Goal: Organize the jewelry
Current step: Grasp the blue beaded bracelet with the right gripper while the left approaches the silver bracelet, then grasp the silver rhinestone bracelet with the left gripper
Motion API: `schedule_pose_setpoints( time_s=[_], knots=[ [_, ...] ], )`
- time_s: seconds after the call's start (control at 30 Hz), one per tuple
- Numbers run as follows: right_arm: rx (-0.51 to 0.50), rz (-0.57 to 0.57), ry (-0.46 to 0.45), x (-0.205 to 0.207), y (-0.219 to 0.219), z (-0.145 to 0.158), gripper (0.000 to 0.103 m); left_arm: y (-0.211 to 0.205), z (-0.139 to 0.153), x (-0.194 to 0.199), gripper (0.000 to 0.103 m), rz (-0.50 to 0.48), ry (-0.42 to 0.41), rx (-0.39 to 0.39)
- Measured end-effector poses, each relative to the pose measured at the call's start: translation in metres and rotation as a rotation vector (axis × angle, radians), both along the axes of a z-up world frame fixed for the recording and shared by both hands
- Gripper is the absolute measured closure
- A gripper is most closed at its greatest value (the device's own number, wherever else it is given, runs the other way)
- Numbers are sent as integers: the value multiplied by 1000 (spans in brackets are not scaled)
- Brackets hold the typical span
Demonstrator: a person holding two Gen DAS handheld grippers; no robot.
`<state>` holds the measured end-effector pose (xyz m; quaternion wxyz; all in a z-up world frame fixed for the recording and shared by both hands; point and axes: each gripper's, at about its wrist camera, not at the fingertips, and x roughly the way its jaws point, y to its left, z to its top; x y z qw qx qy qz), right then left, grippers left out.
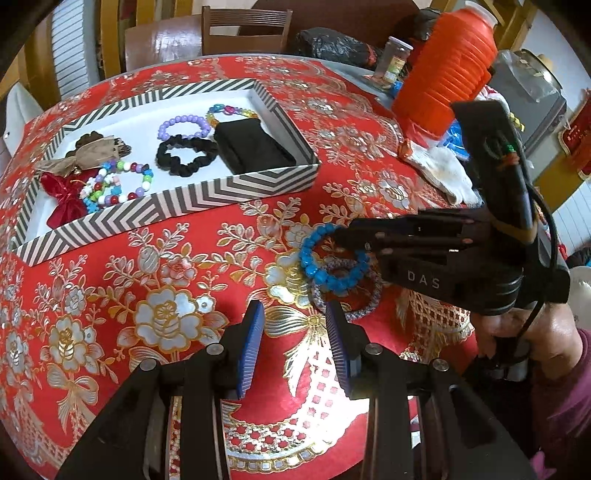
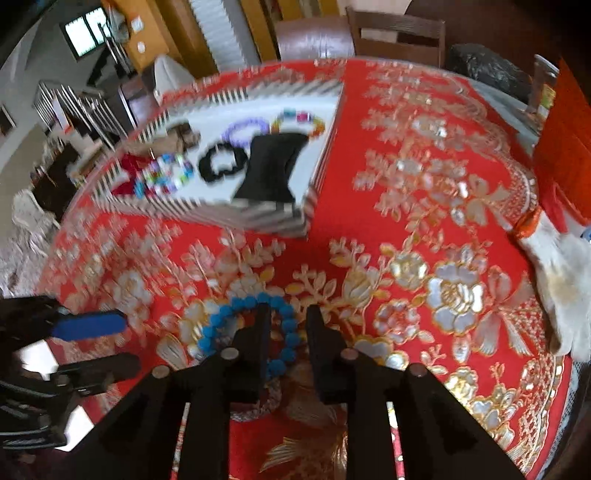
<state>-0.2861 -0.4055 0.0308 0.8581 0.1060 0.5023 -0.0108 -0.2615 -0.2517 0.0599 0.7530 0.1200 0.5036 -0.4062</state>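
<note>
A blue bead bracelet [image 1: 325,258] lies on the red tablecloth, partly over a grey woven bracelet [image 1: 364,306]. My right gripper [image 2: 286,314] is open, with its left finger inside the blue bracelet's ring [image 2: 221,314] and its right finger outside; it shows from the side in the left wrist view [image 1: 347,230]. My left gripper [image 1: 295,321] is open and empty just in front of the two bracelets. A striped box [image 1: 229,188] at the left back holds a purple bracelet [image 1: 183,123], a black scrunchie [image 1: 186,153], several colourful bracelets and a black pouch [image 1: 255,147].
An orange ribbed jug [image 1: 447,70], a glass jar [image 1: 393,61], a white glove [image 1: 448,173] and a black bag [image 1: 332,46] stand at the table's back right. Wooden chairs [image 1: 245,31] are behind the table. The glove also shows in the right wrist view [image 2: 561,277].
</note>
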Motion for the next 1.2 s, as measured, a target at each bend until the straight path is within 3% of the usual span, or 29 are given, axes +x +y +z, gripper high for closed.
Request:
schedule_pose_setpoints(
  time_s=[0.07,0.1,0.27,0.53,0.6,0.67,0.77,0.97,1.2],
  knots=[
    [-56,-22,21,-1,-1,-1,86,-4,-2,-2,64,-15,9,0],
    [-67,-48,19,-3,-6,-1,94,-7,-3,-2,64,-22,11,1],
    [-48,-152,31,-13,-34,-1,94,-26,-11,-4,64,-61,25,7],
    [17,-182,11,-18,-45,-1,91,-54,-28,1,64,-88,-11,65],
    [10,-179,6,-17,-44,-1,91,-55,-29,-1,69,-90,-29,65],
    [29,-188,0,-17,-45,-1,91,-55,-31,2,89,-78,-23,60],
    [59,-184,-23,-18,-45,3,94,-47,-31,8,90,-46,13,33],
    [67,-166,-104,-23,-37,29,94,-24,-8,15,91,5,-28,-8],
    [44,-125,-156,-22,-24,57,94,-4,24,31,91,77,-137,-25]
  ],
)
